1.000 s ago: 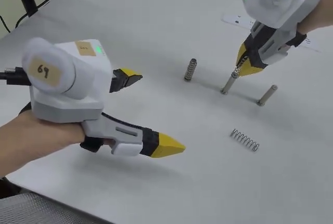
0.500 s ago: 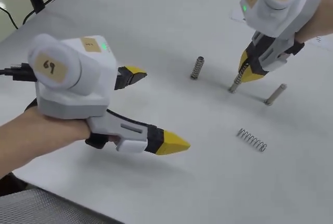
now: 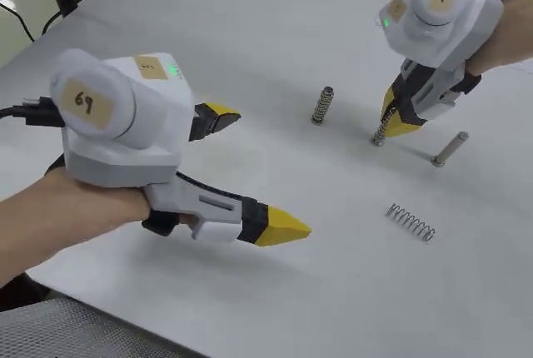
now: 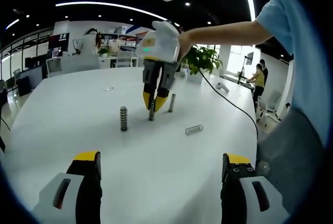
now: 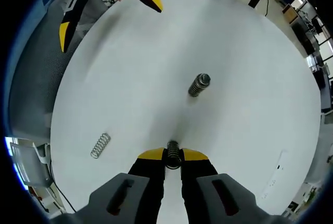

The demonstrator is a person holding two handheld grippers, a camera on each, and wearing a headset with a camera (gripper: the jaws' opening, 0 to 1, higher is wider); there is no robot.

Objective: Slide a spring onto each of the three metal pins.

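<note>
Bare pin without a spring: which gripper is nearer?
Right. The right gripper, shut on a spring, is just beside the bare pin; the left gripper hangs open well off to the other side.

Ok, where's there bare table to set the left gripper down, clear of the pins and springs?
Bare table lies left of the sprung pin, around the open left gripper, and along the near edge, in front of the loose spring. Crowded: the pin row, where the right gripper holds a spring beside the bare pin.
</note>
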